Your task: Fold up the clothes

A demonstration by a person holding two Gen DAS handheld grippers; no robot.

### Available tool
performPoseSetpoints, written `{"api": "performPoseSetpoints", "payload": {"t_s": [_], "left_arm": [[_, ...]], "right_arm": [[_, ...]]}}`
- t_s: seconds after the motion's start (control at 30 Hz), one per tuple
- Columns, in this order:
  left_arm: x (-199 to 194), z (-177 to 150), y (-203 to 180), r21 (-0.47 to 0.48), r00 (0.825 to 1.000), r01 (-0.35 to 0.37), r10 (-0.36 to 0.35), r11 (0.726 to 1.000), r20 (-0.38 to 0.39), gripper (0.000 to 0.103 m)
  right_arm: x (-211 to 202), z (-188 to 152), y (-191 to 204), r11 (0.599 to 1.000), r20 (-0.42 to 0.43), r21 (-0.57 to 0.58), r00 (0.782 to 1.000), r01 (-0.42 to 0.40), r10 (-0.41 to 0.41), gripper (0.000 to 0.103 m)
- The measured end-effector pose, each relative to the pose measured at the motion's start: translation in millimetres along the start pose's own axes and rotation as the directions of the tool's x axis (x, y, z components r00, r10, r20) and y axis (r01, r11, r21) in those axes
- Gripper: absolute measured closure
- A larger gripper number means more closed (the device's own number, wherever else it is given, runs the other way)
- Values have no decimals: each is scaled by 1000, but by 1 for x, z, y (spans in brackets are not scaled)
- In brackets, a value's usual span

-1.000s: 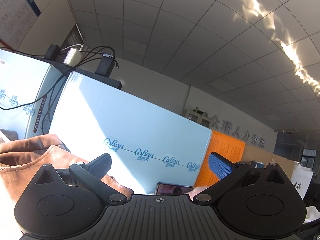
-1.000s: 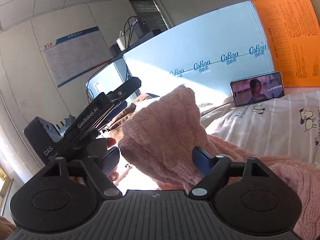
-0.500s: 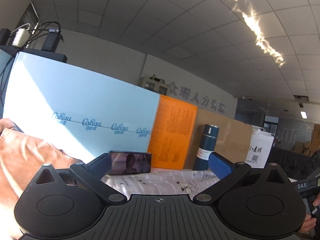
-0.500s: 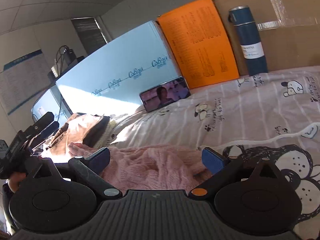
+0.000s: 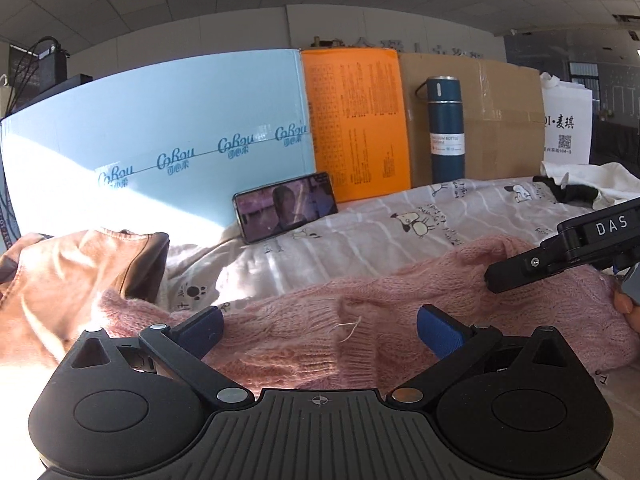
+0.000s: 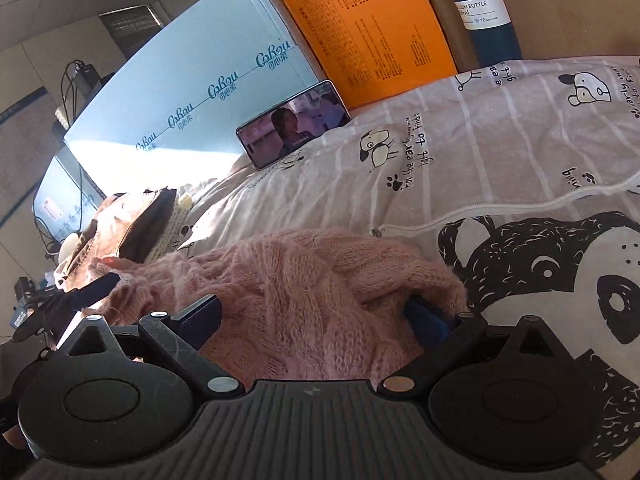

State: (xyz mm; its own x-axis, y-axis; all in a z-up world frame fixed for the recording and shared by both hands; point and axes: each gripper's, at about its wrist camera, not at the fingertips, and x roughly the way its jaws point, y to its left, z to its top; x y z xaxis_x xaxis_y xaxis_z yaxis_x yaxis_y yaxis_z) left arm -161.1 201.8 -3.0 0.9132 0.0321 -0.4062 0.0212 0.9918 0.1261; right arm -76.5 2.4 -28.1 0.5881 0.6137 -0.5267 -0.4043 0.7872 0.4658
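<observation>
Bedsheet (image 6: 460,168): pink sweater (image 6: 304,280) hides right gripper (image 6: 316,316) fingertip.

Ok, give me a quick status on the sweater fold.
Left gripper open, over pink sweater. Right gripper open, knit bunched between fingers. Sweater rumpled on bedsheet. Brown jacket touching its far end.

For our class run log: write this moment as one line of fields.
stage: fold underway | left claw: open, over pink sweater | right claw: open, sweater between fingers | sweater: bunched on printed bedsheet | brown jacket: left, unfolded
</observation>
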Motion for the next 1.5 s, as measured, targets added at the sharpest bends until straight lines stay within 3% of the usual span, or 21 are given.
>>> {"api": "performPoseSetpoints", "payload": {"t_s": [0.23,0.47,0.57,0.73,0.8,0.9,0.93,0.97,1.07,1.2,1.27,1.4,1.5], "left_arm": [[16,-3,7,-15,997,6,-7,1000,-71,0],[21,-3,14,-52,997,23,-27,998,-76,0],[17,-3,11,-46,998,-1,-2,999,-66,0],[7,-6,10,-86,995,-73,67,994,-68,0],[1,-7,9,-96,993,-105,100,990,-60,1],[-8,-9,14,-159,991,-132,124,978,-58,17],[-11,-10,16,-184,990,-139,130,973,-60,27],[-14,-11,18,-210,987,-158,148,965,-63,46],[-24,-16,28,-292,983,-184,175,939,-56,68],[-39,-14,27,-302,975,-218,220,928,-27,74],[-47,-7,24,-254,959,-272,282,928,6,76],[-57,13,30,-229,926,-343,369,911,82,78],[-52,30,34,-237,918,-340,376,910,127,79]], "right_arm": [[8,-5,1,998,57,-62,998,3,0,7],[5,-7,2,993,45,-119,999,22,-17,24],[2,-7,-2,995,51,-102,999,23,-18,33],[-1,-8,-6,997,56,-81,998,10,-6,40],[-2,-8,-5,996,57,-85,998,6,-1,51],[-7,-9,-7,996,70,-83,997,-22,27,67],[-9,-9,-8,997,81,-75,996,-32,38,69],[-11,-9,-9,997,88,-67,995,-42,48,72],[-17,-8,-11,997,115,-49,991,-66,71,76],[-36,-5,-4,993,190,-94,978,-73,90,78],[-49,2,-1,991,247,-122,966,-53,82,79],[-70,26,-3,986,358,-159,934,45,15,80],[-81,52,-14,979,435,-149,899,138,-61,80]]}}
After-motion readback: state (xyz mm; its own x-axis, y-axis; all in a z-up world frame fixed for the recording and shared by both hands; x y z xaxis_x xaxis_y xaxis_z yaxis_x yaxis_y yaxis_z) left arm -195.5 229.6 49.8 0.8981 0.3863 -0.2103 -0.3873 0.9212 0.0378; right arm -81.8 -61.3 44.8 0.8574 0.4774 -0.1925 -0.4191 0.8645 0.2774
